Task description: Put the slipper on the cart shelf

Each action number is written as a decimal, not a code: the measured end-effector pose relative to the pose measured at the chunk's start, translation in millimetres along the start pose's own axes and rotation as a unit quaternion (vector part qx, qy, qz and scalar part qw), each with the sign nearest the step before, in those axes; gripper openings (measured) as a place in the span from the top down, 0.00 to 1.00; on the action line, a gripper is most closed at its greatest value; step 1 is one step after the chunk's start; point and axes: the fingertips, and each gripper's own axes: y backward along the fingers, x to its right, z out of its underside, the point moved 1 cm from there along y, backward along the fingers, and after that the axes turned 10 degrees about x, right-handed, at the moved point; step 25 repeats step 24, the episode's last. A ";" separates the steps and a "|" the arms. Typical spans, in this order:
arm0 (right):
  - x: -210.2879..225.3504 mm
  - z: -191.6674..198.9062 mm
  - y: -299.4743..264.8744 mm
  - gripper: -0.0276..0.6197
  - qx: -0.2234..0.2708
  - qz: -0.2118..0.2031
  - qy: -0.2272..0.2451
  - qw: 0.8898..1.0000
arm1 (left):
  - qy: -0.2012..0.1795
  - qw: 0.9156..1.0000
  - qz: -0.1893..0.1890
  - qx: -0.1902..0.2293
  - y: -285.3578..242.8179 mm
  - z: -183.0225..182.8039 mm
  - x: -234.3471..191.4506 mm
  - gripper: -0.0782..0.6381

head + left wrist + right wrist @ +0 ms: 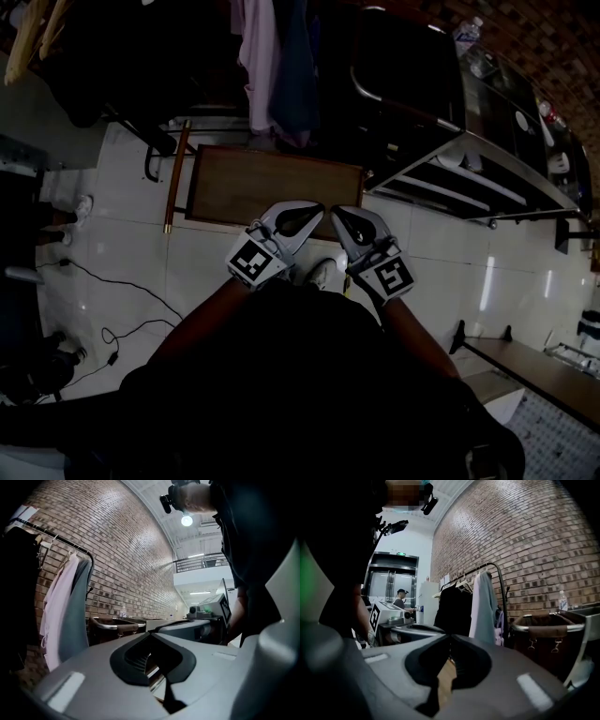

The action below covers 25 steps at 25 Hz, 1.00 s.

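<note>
Hanging clothes (267, 66) cut off at top, wooden bench (534, 367) at right

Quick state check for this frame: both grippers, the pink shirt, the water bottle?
left gripper: jaws shut, nothing between them
right gripper: jaws shut, nothing between them
pink shirt: hanging on the clothes rack
water bottle: upright

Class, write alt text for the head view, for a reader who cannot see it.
Looking steeply down, the left gripper and right gripper, both shut and empty, are held with tips close together before the person's dark torso, above a brown mat on white floor tiles. Hanging clothes are at the top and a metal cart at the right.
</note>
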 end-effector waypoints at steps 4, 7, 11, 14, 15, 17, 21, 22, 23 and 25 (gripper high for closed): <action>6.8 2.9 10.7 0.95 -0.001 0.003 -0.006 1.000 | 0.004 1.000 -0.001 -0.011 -4.4 3.2 8.8 0.89; 6.5 7.0 14.3 0.95 -0.002 -0.001 -0.009 1.000 | -0.007 1.000 0.001 -0.013 -2.9 9.4 11.2 0.89; 3.9 12.6 15.6 0.95 -0.002 -0.005 -0.015 1.000 | -0.014 1.000 -0.001 -0.016 -0.4 14.2 12.1 0.89; 4.5 13.4 15.7 0.95 0.000 -0.006 -0.020 1.000 | -0.013 1.000 -0.005 -0.019 -1.0 14.2 12.1 0.89; 5.0 13.3 16.5 0.95 0.000 -0.006 -0.020 1.000 | -0.011 1.000 -0.006 -0.020 -1.8 14.5 12.7 0.89; 6.6 13.1 18.8 0.95 -0.001 -0.004 -0.020 1.000 | -0.014 1.000 -0.003 -0.019 -3.7 17.7 13.5 0.89; 14.0 15.7 19.2 0.95 -0.003 0.010 -0.016 1.000 | -0.013 1.000 0.002 -0.016 -9.9 20.1 10.3 0.89; 15.3 16.5 17.4 0.95 -0.003 0.012 -0.016 1.000 | -0.011 1.000 0.003 -0.016 -10.5 19.4 8.4 0.89; 16.3 17.1 15.0 0.95 -0.003 0.014 -0.017 1.000 | -0.009 1.000 0.003 -0.016 -10.7 18.3 6.3 0.89; 17.0 17.7 12.5 0.95 -0.003 0.015 -0.017 1.000 | -0.007 1.000 0.004 -0.016 -10.7 17.0 4.1 0.89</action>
